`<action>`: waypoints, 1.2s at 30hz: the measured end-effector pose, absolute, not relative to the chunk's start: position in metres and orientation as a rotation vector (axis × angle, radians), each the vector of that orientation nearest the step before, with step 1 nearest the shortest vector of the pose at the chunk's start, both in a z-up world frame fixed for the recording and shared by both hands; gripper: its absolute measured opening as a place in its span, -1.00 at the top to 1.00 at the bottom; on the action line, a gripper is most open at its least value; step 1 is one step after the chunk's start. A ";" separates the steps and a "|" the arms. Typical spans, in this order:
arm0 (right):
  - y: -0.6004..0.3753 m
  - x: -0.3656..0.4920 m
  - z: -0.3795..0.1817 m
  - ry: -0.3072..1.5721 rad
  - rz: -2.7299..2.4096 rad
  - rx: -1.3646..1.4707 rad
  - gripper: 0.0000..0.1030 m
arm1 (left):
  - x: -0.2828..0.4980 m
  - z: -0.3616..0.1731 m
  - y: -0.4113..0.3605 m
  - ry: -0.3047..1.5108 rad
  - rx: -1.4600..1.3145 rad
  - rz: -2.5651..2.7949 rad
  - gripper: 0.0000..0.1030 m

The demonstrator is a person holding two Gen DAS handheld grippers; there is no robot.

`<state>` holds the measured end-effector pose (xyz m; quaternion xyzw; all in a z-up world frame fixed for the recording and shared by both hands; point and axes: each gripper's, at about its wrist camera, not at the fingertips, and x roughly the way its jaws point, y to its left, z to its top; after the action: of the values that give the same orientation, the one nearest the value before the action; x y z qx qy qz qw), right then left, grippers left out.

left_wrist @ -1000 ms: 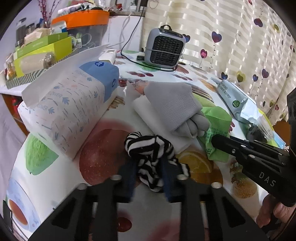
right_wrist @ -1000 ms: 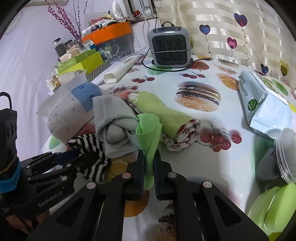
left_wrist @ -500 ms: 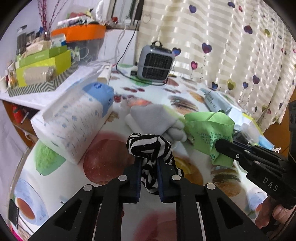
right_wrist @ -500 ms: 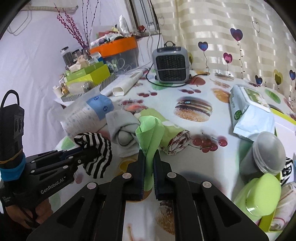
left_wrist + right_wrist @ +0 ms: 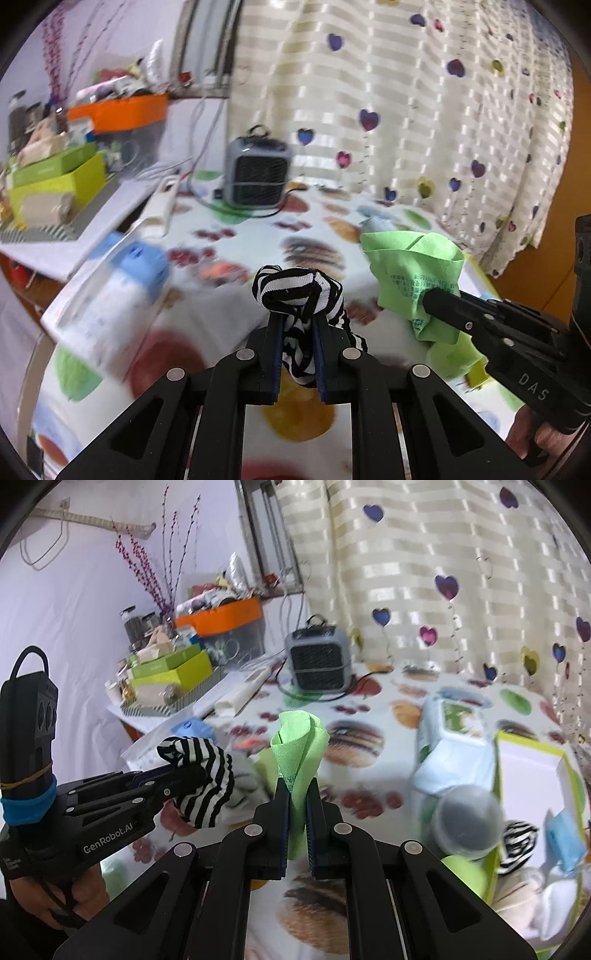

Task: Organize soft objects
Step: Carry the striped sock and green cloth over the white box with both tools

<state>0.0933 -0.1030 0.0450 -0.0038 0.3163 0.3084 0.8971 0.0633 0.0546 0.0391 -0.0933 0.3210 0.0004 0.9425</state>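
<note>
My left gripper (image 5: 298,320) is shut on a black-and-white striped cloth (image 5: 295,288) and holds it well above the table; the cloth also shows in the right wrist view (image 5: 201,771). My right gripper (image 5: 297,788) is shut on a green cloth (image 5: 300,746), raised above the table, also seen in the left wrist view (image 5: 413,266). The two grippers are side by side, left of right. A grey cloth (image 5: 243,786) lies on the table below, mostly hidden.
A grey fan heater (image 5: 317,659) stands at the back of the fruit-print table (image 5: 369,738). A tissue pack (image 5: 110,295) lies left. At the right are a wipes pack (image 5: 454,734), a grey lidded jar (image 5: 467,825) and a green-edged box (image 5: 532,771) with more soft items.
Both grippers have lifted higher with their cloths and swung to the right. The left gripper closed on the striped cloth a second ago. The box at the right has come into view.
</note>
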 end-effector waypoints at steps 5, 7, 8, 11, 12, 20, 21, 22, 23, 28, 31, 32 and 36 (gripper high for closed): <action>-0.131 0.101 0.058 0.621 0.585 0.003 0.84 | 0.080 0.049 0.028 0.644 -0.160 -0.054 0.74; -0.143 0.103 0.062 0.611 0.561 0.012 0.84 | 0.088 0.052 0.016 0.644 -0.147 -0.076 0.74; -0.149 0.105 0.064 0.606 0.549 0.015 0.84 | 0.092 0.054 0.008 0.642 -0.137 -0.090 0.74; -0.170 0.109 0.069 0.593 0.503 0.025 0.84 | 0.101 0.059 -0.009 0.639 -0.118 -0.128 0.74; -0.177 0.111 0.071 0.589 0.485 0.026 0.84 | 0.104 0.061 -0.015 0.636 -0.111 -0.142 0.74; -0.234 0.127 0.074 0.584 0.361 0.056 0.84 | 0.132 0.073 -0.062 0.621 -0.087 -0.253 0.74; -0.242 0.130 0.073 0.587 0.343 0.060 0.84 | 0.136 0.074 -0.068 0.620 -0.083 -0.267 0.74; -0.248 0.132 0.071 0.591 0.326 0.063 0.84 | 0.139 0.075 -0.073 0.620 -0.080 -0.275 0.74; -0.254 0.135 0.069 0.595 0.316 0.065 0.84 | 0.142 0.075 -0.078 0.619 -0.074 -0.286 0.74; -0.279 0.153 0.054 0.643 0.258 0.074 0.84 | 0.165 0.069 -0.112 0.645 -0.043 -0.350 0.74; -0.292 0.164 0.040 0.682 0.238 0.087 0.84 | 0.179 0.061 -0.129 0.679 -0.031 -0.379 0.74; -0.296 0.168 0.035 0.699 0.234 0.092 0.84 | 0.184 0.059 -0.134 0.688 -0.027 -0.388 0.74; -0.307 0.179 0.018 0.749 0.234 0.118 0.84 | 0.203 0.046 -0.152 0.742 -0.017 -0.421 0.74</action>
<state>0.1791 -0.3071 0.0181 0.0576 0.3647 0.1138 0.9223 0.2034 -0.1524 0.0460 -0.0082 0.3599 -0.2043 0.9103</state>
